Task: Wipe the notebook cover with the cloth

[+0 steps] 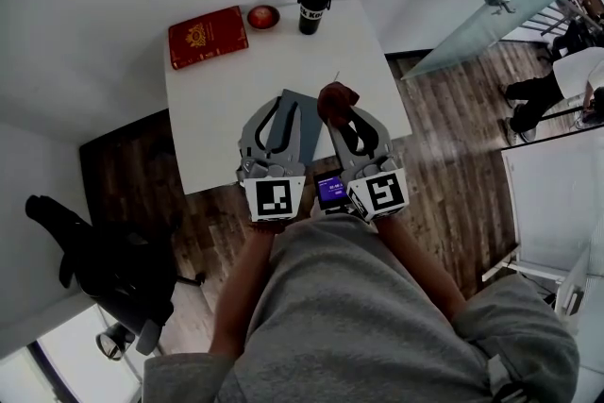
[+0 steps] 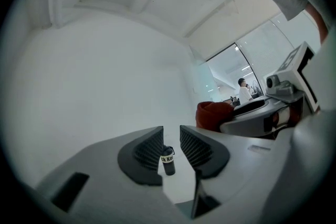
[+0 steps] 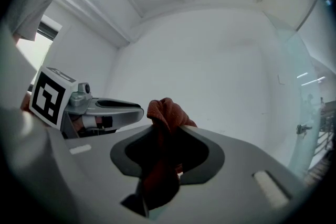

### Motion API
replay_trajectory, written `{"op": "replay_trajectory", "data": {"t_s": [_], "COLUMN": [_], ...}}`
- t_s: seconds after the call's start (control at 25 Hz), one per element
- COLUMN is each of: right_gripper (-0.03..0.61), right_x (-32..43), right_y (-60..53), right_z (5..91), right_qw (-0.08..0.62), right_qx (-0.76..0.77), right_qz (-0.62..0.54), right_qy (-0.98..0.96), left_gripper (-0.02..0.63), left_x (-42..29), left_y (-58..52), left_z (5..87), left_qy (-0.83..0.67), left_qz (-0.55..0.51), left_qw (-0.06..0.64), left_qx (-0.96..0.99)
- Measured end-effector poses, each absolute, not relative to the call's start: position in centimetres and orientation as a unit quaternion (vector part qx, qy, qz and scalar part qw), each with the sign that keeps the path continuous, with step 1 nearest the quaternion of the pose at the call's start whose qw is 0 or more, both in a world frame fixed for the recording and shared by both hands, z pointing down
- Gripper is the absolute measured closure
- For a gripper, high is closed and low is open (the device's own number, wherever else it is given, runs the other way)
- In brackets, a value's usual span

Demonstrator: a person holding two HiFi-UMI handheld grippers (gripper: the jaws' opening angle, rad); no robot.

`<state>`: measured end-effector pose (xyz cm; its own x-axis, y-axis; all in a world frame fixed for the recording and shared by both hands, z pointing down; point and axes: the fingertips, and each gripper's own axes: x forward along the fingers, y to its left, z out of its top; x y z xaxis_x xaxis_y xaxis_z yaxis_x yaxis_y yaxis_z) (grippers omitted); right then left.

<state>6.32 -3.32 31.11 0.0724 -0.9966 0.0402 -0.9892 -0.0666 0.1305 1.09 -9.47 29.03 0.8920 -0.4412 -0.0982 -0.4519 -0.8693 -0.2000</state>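
Head view: right gripper [image 1: 343,118] is pinching a crumpled rust-red cloth [image 1: 337,97] at frame centre, over the white table [image 1: 217,99]. Left gripper [image 1: 283,107], jaws narrowly apart and gripping nothing, is hovering over the flat grey notebook [image 1: 310,129], just left of the cloth.

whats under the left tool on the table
A grey notebook lies under the left tool on the white table. Only its far part shows; the tool covers the near part.
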Motion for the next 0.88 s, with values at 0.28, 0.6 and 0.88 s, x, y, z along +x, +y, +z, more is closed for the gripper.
{"op": "replay_trajectory", "data": {"t_s": [0.28,0.6,0.88], "right_gripper": [0.459,0.46,0.465], "right_x": [5.4,4.6,4.0], "right_y": [-3.1,-2.3,-1.4], "right_z": [31.7,32.7,33.5], "right_qw": [0.08,0.087,0.096], "right_qx": [0.726,0.727,0.729], "right_qz": [-0.029,-0.014,0.001], "right_qy": [-0.683,-0.681,-0.678], "left_gripper": [0.557,0.614,0.614], "left_x": [0.4,-0.7,-1.2], "left_y": [-8.9,-8.2,-7.0], "left_z": [29.8,30.7,31.5], "left_qy": [0.228,0.226,0.216], "left_qz": [0.027,0.019,0.009], "left_qw": [0.102,0.09,0.087], "left_qx": [-0.968,-0.97,-0.972]}}
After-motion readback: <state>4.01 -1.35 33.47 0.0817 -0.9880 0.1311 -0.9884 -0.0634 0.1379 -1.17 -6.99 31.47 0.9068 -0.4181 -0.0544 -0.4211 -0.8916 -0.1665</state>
